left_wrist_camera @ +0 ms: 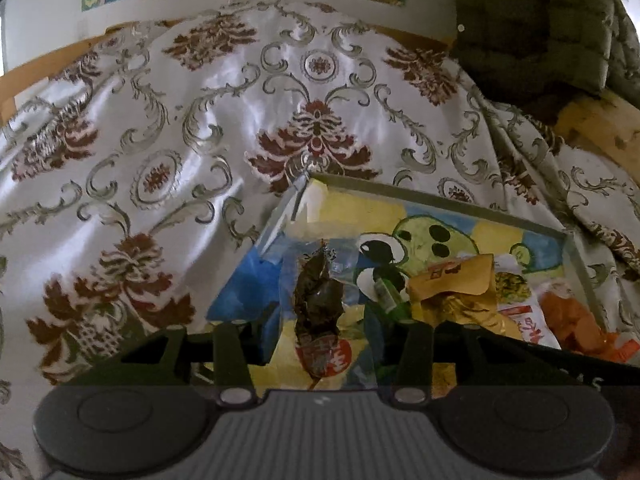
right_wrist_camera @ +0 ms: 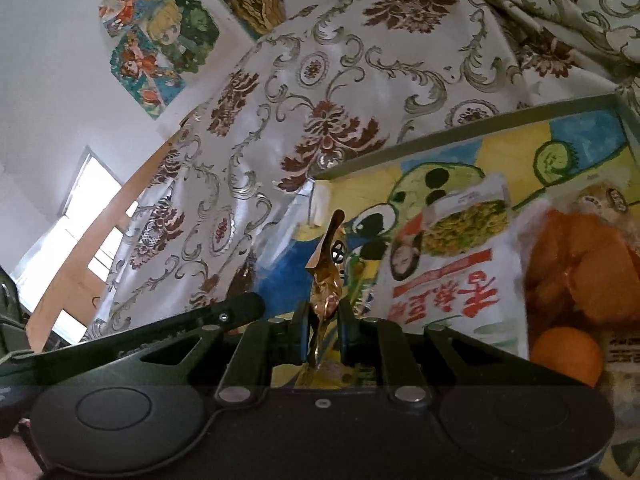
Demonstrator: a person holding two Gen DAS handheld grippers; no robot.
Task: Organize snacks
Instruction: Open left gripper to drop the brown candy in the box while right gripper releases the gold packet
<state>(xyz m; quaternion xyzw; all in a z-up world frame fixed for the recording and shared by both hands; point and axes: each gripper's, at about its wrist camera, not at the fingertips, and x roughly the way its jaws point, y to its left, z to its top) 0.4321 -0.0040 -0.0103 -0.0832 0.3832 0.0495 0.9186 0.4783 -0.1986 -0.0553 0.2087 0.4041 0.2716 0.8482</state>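
While the left gripper hangs over the shallow grey-rimmed tray painted with a green cartoon frog, its fingers stand wide apart and released, with a clear packet of dark brown dried snack bearing a red round label lying between them on the tray floor; whether either finger touches the packet cannot be told. In the left wrist view, a crumpled mustard-yellow paper-like wrapper lies at 3 o'clock from the dark packet, with a small green packet between the two.

The right gripper is clenched on a thin gold foil snack wrapper, which stands upright out of the jaws above the tray. In the right wrist view, a white pouch with red lettering and a picture of green food lies at 3 o'clock from the wrapper. Further along at 3 o'clock lies a transparent bag of orange pieces, and a round orange fruit sits at 5 o'clock from it. The tray rests on a white satin cloth with maroon floral print.
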